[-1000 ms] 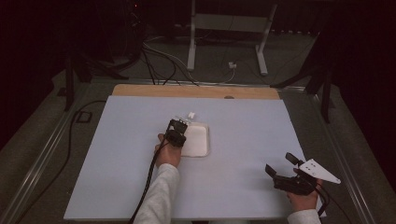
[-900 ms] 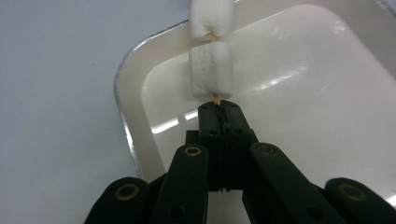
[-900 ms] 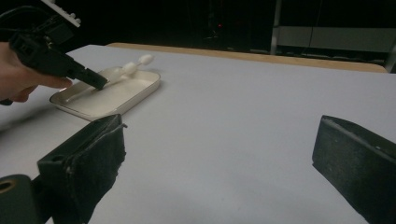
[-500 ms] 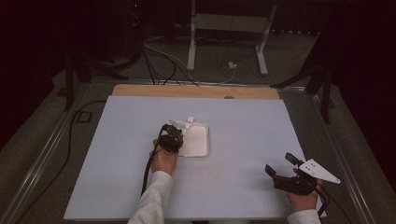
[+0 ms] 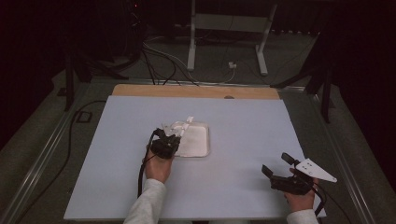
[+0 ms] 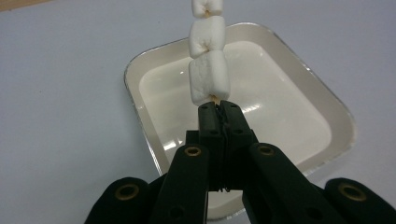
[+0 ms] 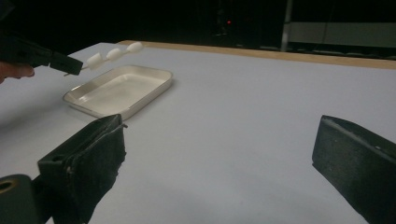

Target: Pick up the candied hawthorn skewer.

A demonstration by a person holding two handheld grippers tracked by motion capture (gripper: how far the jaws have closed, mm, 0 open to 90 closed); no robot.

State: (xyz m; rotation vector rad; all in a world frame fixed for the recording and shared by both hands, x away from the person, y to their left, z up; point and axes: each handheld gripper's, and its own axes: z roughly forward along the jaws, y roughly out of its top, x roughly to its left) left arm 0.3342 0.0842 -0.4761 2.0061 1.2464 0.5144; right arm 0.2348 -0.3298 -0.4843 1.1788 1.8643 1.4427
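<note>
Wide open worktop point(image 5: 243, 186) here: bare pale surface runs from six o'clock round to three and up to twelve, nothing to dodge. One obstacle near the centre, the shallow white tray point(image 5: 196, 140), low-rimmed and passable overhead. The marshmallow skewer point(image 5: 181, 127) juts toward one o'clock over the tray's near-left corner, clamped in the left tool point(image 5: 169, 140). The right tool point(image 5: 276, 169) sits spread at five o'clock, well apart from both.

white sleeves point(image 5: 148, 205), black grippers, trailing cables
</note>
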